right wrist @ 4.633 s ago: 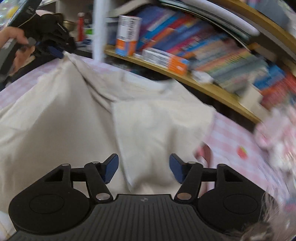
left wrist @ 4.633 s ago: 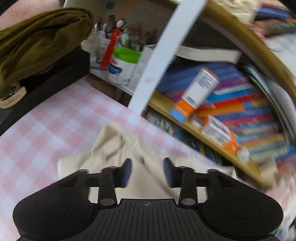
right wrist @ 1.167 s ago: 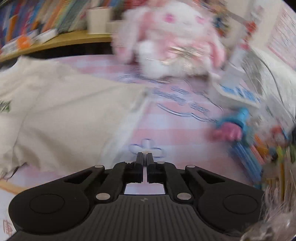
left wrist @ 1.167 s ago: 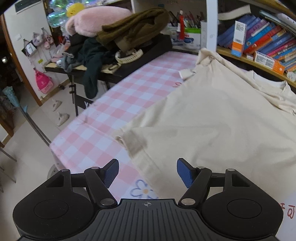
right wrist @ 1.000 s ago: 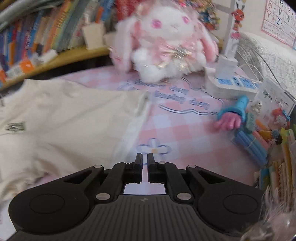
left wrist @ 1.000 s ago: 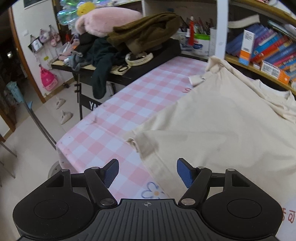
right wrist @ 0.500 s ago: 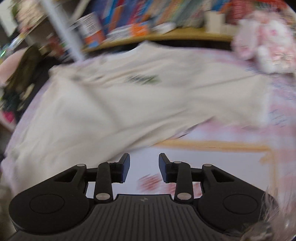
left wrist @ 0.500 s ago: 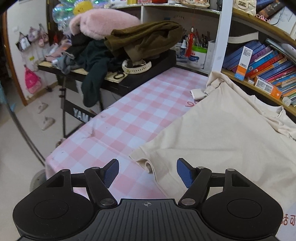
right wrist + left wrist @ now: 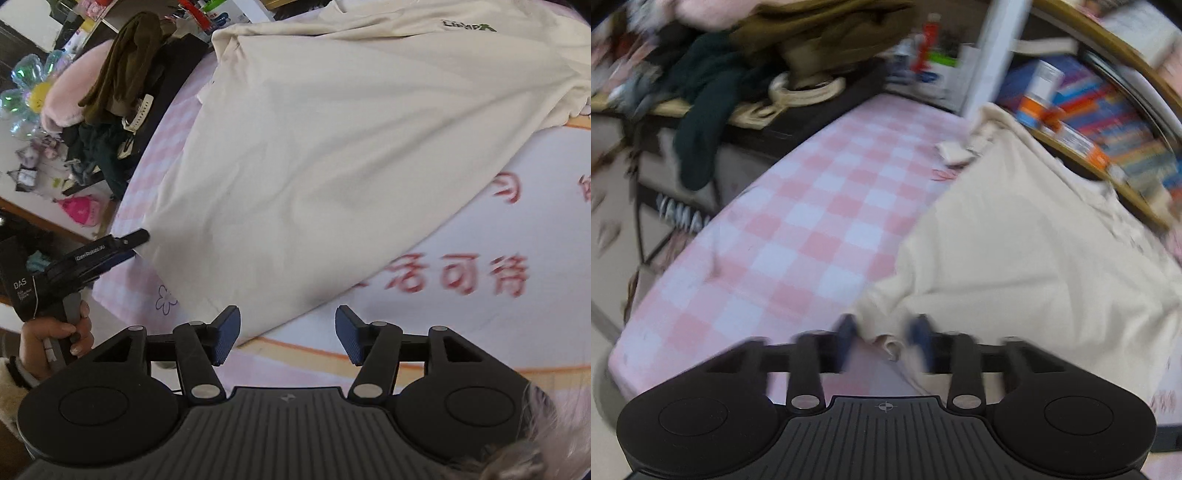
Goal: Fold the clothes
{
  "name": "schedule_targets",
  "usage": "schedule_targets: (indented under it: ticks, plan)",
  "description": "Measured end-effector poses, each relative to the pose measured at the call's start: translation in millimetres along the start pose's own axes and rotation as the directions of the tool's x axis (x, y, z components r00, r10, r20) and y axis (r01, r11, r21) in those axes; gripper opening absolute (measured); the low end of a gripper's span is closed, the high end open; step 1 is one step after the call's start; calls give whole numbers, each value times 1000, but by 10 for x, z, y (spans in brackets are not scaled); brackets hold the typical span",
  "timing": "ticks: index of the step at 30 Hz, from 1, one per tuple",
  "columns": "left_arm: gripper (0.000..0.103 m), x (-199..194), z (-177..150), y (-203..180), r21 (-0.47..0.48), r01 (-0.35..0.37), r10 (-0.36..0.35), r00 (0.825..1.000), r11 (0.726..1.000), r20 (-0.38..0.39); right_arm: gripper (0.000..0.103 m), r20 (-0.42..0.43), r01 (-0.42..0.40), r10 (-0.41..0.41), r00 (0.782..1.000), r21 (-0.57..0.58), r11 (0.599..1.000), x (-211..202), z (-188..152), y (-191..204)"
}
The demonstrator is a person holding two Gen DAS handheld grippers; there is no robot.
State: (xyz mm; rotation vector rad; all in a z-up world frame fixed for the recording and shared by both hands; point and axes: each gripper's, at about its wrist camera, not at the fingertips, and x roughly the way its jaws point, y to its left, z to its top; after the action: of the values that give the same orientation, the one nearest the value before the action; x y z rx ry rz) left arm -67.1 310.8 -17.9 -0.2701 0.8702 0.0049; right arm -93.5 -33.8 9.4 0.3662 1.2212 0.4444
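Left wrist: left tool [image 9: 882, 341] closing, blurred, shirt [image 9: 1015, 251] corner between the pads, contact not confirmed. Shirt spread from 6 to 2 o'clock over pink-check surface [image 9: 798, 229]. Clothes pile [image 9: 746, 62] at 11, bookshelf [image 9: 1108, 122] at 2.

Right wrist: right tool [image 9: 287, 338] opening, nothing between the pads, above bare surface [image 9: 461, 325] just off the shirt [image 9: 332, 140] hem. Shirt fills 12 to 2. Left tool [image 9: 136, 237] at 9, tip at shirt corner, hand [image 9: 55, 338] on its grip.

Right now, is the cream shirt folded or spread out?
Spread out. The cream shirt lies open in one layer across the checked table, its chest logo uncovered; no fold is made yet.
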Motion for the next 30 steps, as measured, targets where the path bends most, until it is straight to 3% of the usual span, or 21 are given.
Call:
schedule_targets:
  ticks: [2, 4, 7, 9, 12, 14, 16, 19, 25, 30]
  plan:
    - [4, -125, 19, 27, -51, 112, -112, 994, 992, 12, 55, 5, 8, -9, 1000, 47, 999, 75, -74, 76]
    - [5, -335, 49, 29, -87, 238, -234, 971, 967, 53, 55, 4, 6, -7, 1000, 89, 996, 134, -147, 112]
    - [5, -803, 142, -52, -74, 426, -411, 898, 902, 159, 57, 29, -6, 2, 1000, 147, 989, 165, -249, 112]
    - [4, -1019, 254, -108, -65, 503, -480, 851, 862, 213, 59, 46, -67, 58, 997, 209, 976, 174, -314, 86]
    - [4, -1226, 392, -245, -29, 564, -540, 803, 825, 252, 72, 68, -193, 181, 981, 284, 939, 197, -446, 74]
    - [4, -1320, 429, -318, -21, 594, -571, 781, 804, 254, 74, 52, -197, 190, 980, 252, 948, 221, -508, 188]
    - [4, -1376, 437, -379, -15, 615, -593, 767, 789, 245, 74, 50, -166, 159, 986, 177, 970, 213, -548, 341]
    - [5, -1432, 433, -449, -5, 638, -622, 752, 770, 217, 74, 131, -87, 73, 989, 104, 991, 145, -587, 482]
    - [4, -1512, 594, -649, 1, 669, -655, 727, 743, 208, 74, 279, -156, 93, 956, 211, 965, 81, -642, 312]
    - [4, -1616, 697, -948, 65, 702, -698, 686, 709, 207, 74, 345, -32, -23, 938, 152, 988, 204, -606, 525]
